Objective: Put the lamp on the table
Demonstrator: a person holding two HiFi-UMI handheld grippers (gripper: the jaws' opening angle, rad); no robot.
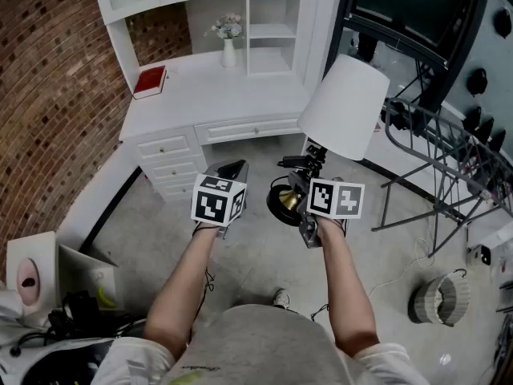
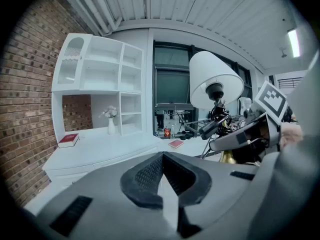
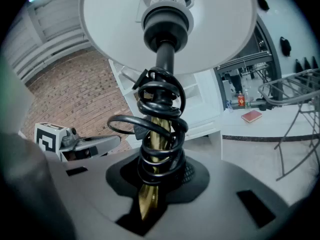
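Observation:
The lamp has a white shade (image 1: 345,107), a brass stem wound with black cord (image 3: 159,134) and a round brass base (image 1: 284,203). My right gripper (image 1: 301,184) is shut on the stem just above the base and holds the lamp in the air, tilted, over the floor in front of the white desk (image 1: 216,95). In the right gripper view the stem stands between the pads (image 3: 189,173), with the shade (image 3: 170,24) overhead. My left gripper (image 1: 228,169) hovers beside the lamp base, shut and with nothing in it (image 2: 162,159). From the left gripper view the shade (image 2: 214,79) shows to the right.
On the desk lie a red book (image 1: 150,81) and a vase of flowers (image 1: 229,42), with shelves behind and drawers (image 1: 172,163) below. A metal rack (image 1: 449,159) and a wire basket (image 1: 439,297) stand at the right. The brick wall (image 1: 56,95) is at the left.

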